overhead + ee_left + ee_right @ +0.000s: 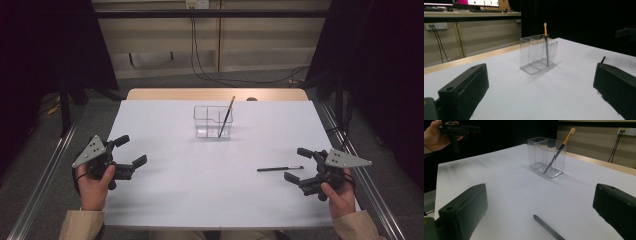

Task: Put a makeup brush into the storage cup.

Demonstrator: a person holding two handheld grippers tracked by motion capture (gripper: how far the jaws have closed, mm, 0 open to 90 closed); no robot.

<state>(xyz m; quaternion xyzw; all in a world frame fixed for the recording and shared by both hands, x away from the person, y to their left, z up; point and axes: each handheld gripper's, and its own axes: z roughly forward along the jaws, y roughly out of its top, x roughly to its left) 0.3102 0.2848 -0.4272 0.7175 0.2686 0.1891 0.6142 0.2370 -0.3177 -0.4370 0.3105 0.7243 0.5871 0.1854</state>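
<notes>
Two grippers frame a wide white matte table sheet [200,190], both w/ jaws spread wide and holding nothing. Left gripper [127,155] hovers at the near-left edge; right gripper [297,165] sits near-right, just beside the loose brush. Far-centre stands a clear rigid plastic organiser box [212,122] w/ inner dividers, glossy, square-cornered; one slim brush w/ orange handle end and dark lower shaft [226,117] leans inside its right compartment, tip up and tilted right. A second thin dark-handled makeup brush [280,169] lies flat on the sheet near-right, approx. parallel to the near edge, pale bristle end prob. toward the right gripper (too small to be sure). Step in hand, as I judge it: reach for the lying brush, not yet gripped. Next move calls for lowering the right jaws astride the thin round shaft, pinching mid-handle, since it's smooth and could roll, then lifting and dropping it into the box.
</notes>
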